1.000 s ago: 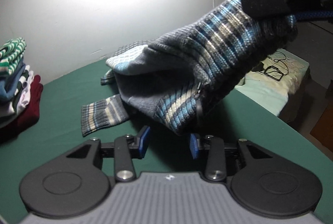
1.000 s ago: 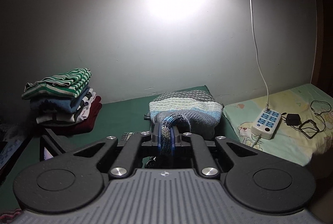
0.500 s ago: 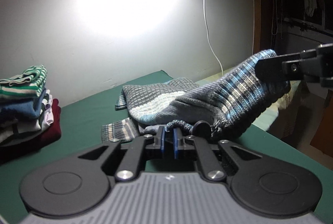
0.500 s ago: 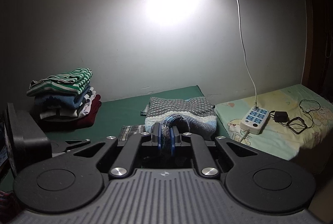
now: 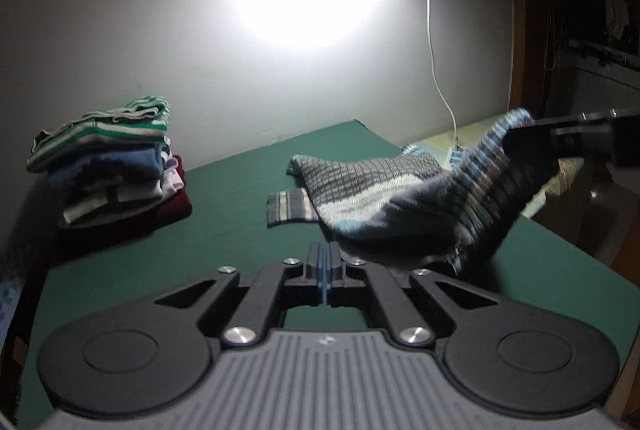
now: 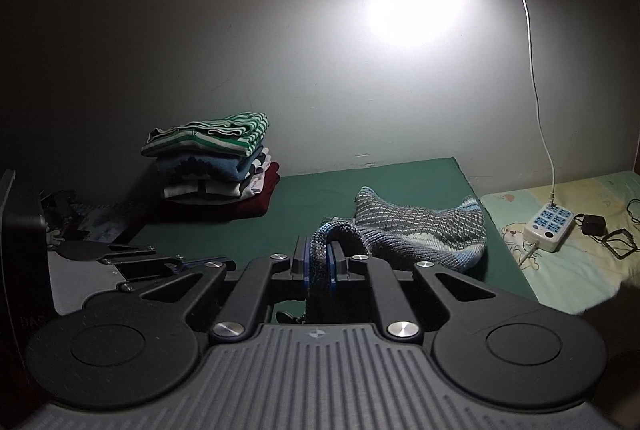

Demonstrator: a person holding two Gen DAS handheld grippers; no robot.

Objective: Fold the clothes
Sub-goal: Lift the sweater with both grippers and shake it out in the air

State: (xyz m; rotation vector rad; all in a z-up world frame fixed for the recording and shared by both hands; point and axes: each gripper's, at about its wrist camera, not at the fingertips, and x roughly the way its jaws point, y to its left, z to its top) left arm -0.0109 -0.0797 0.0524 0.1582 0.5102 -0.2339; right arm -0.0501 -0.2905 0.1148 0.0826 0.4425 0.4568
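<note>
A striped knit sweater (image 5: 404,206) is being folded on the green table (image 5: 224,230). One edge of it is pinched between the closed blue pads of the right gripper (image 6: 319,264) and held raised, while the rest of the garment lies on the cloth near the table's far right corner, a cuffed sleeve (image 5: 288,208) spread flat beside it. The left gripper (image 5: 323,270) is seen with its fingers drawn together and nothing visible between them; the sweater's hanging fold lies just beside it, to the right, and contact cannot be told. A stack of folded clothes (image 5: 108,166) stands well apart at the far left. The step in hand is judged to be a fold-over of the lifted edge. For the next move, the raised edge would need to be carried across the body and laid down squarely, with the loose lower fold caught or smoothed by the left gripper so that bunching is avoided.
</note>
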